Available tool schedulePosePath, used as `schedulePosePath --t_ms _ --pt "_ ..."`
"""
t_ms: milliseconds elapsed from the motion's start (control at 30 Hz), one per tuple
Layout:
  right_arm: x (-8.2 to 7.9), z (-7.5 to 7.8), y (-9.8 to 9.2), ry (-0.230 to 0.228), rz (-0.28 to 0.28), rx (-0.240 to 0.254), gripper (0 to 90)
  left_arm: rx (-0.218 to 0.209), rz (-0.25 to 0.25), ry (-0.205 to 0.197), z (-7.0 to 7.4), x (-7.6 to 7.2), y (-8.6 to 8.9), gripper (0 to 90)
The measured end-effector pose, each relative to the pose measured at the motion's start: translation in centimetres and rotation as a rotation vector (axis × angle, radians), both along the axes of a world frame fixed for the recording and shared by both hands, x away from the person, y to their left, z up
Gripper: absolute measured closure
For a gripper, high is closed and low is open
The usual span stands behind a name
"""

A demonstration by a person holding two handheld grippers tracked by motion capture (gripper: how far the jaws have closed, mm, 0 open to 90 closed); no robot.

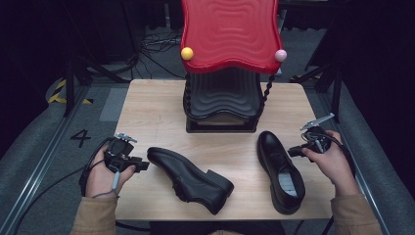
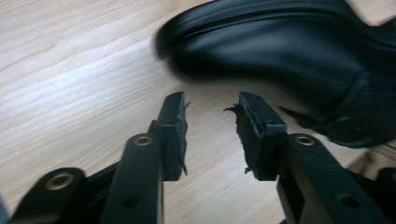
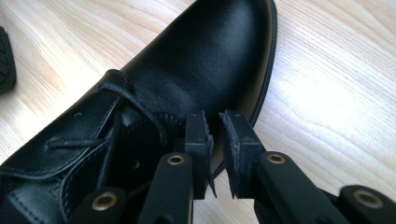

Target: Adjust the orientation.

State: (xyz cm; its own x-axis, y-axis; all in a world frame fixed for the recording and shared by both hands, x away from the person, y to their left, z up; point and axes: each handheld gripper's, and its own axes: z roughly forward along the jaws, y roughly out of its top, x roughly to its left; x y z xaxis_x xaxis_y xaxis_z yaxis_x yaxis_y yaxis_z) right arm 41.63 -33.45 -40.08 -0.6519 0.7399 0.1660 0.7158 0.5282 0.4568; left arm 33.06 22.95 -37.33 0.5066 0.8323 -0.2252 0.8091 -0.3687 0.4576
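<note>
step: approach shoes | left hand-held gripper [image 1: 142, 166] narrow, empty, at toe of tipped shoe [image 1: 191, 178] on bench [image 1: 151, 112] | right hand-held gripper [image 1: 292, 152] narrow, empty, beside upright shoe [image 1: 280, 169] | advice: widen jaws, clamp the collar rim, not the slick toe

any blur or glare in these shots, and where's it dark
High view: dark surroundings, the pale wooden table lit, a soft sheen on the glossy red wavy rack top. Left gripper view: the black leather shoe lying on its side is blurred. Right gripper view: sharp; window-like glare on wood.
</note>
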Motion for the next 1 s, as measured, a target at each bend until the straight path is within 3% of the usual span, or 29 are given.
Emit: schedulePosePath --t_ms 133,400,533,867,900,1000 --pt "-0.3 0.2 -0.4 -0.007 -0.010 0.016 82.2 -0.001 -0.055 -0.008 0.5 0.0 -1.0 67.0" --pt "-0.6 0.4 -0.4 -0.011 -0.009 0.011 83.0 -0.019 -0.093 -0.011 0.7 -0.1 -1.9 69.5" --pt "-0.7 0.6 0.1 -0.019 0.005 0.016 85.2 -0.016 -0.154 -0.017 1.0 -0.2 -3.1 70.3" --pt "-1.5 1.7 1.9 -0.025 0.077 0.065 89.9 -0.020 -0.145 -0.024 1.1 -0.8 -3.0 63.9" --pt "-1.7 2.2 2.9 -0.045 0.098 0.056 90.0 -0.020 -0.145 -0.021 1.1 -0.9 -2.9 63.9" --pt "-2.0 2.6 3.8 -0.041 0.141 0.081 90.0 -0.024 -0.140 -0.030 1.1 -1.0 -2.9 62.9"
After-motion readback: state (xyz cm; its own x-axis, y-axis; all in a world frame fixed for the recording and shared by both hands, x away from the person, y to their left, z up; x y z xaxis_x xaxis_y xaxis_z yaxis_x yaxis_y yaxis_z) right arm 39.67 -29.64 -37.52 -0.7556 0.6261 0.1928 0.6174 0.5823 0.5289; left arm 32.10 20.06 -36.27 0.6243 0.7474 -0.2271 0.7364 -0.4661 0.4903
